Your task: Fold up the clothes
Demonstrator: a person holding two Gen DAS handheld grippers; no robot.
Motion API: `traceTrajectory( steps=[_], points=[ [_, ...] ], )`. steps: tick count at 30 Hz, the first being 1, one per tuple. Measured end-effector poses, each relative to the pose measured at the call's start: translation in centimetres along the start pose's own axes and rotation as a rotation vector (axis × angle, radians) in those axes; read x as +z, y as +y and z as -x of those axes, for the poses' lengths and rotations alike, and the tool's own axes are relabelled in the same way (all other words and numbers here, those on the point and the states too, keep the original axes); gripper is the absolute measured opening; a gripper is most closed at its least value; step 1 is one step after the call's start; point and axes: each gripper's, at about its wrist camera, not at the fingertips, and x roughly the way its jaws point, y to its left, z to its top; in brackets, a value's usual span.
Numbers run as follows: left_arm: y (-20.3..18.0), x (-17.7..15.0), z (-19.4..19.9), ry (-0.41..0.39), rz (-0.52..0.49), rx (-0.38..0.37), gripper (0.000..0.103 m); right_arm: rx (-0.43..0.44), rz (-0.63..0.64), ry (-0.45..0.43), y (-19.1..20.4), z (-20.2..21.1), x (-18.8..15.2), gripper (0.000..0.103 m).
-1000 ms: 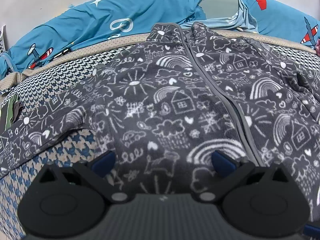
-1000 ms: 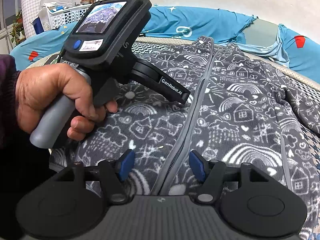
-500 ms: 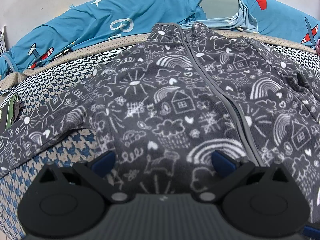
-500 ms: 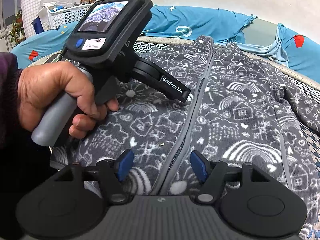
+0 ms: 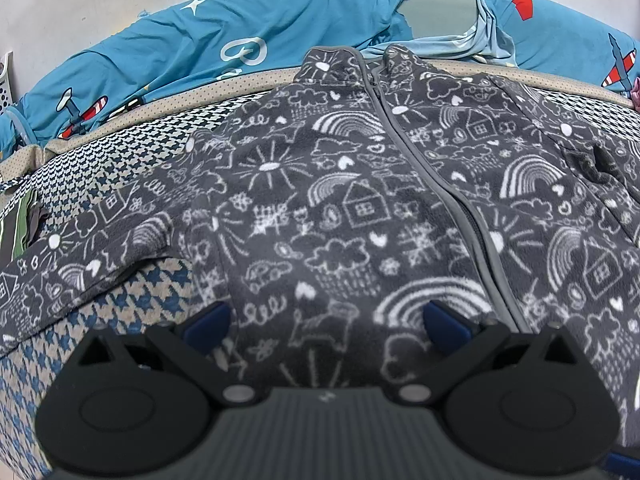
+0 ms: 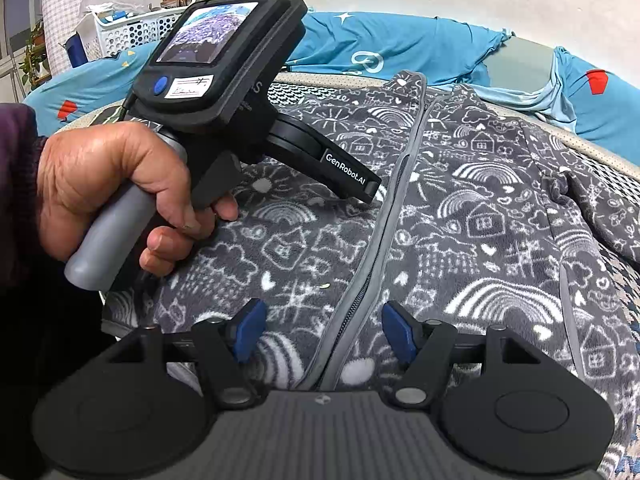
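Scene: a grey fleece jacket (image 5: pixel 344 216) printed with white rainbows, houses and suns lies face up and spread flat on a houndstooth cover (image 5: pixel 132 148).
Jacket: its collar (image 5: pixel 360 60) sits at 12 o'clock in the left wrist view, the hem at 6 o'clock under the gripper; one sleeve (image 5: pixel 80 256) trails off toward 9 o'clock over the cover's edge.
Zip: the zipper (image 6: pixel 372 240) is done up and runs from the collar at 12 o'clock down to 6 o'clock in the right wrist view, passing between the right gripper's pads.
Left gripper (image 5: pixel 326 320): jaws wide apart over the lower front of the jacket, with fleece showing between the blue pads (image 5: pixel 446 322) and nothing pinched.
Right gripper (image 6: pixel 322 330): jaws apart and just now opening a little further, straddling the zip near the hem; the fabric lies loose between the pads, not clamped.
Hand (image 6: pixel 116 188): at 9 o'clock in the right wrist view a person's left hand grips the grey handle of the other gripper, whose small screen (image 6: pixel 206 30) faces up at 11 o'clock.
Background: blue bedding (image 5: pixel 224 44) with aeroplane prints is heaped along the wall at 12 o'clock; a white basket (image 6: pixel 132 28) stands at 10 o'clock in the right wrist view.
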Motion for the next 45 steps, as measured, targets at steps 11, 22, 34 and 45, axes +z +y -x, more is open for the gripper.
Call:
traceTrajectory(
  steps=[11,22,34,45],
  points=[
    [-0.1,0.0,0.0,0.000,0.000,0.001,0.103,-0.001,-0.001,0.000,0.1,0.1,-0.1,0.065],
    [0.0,0.0,0.0,-0.001,-0.004,0.000,0.103,-0.001,-0.001,0.001,0.1,0.1,-0.2,0.066],
    [0.0,0.0,0.1,-0.001,-0.002,0.002,0.103,0.011,-0.022,0.020,-0.1,0.5,-0.2,0.066],
    [0.0,0.0,0.1,0.003,0.008,0.004,0.103,0.034,-0.040,0.048,-0.6,1.2,0.1,0.067]
  ],
)
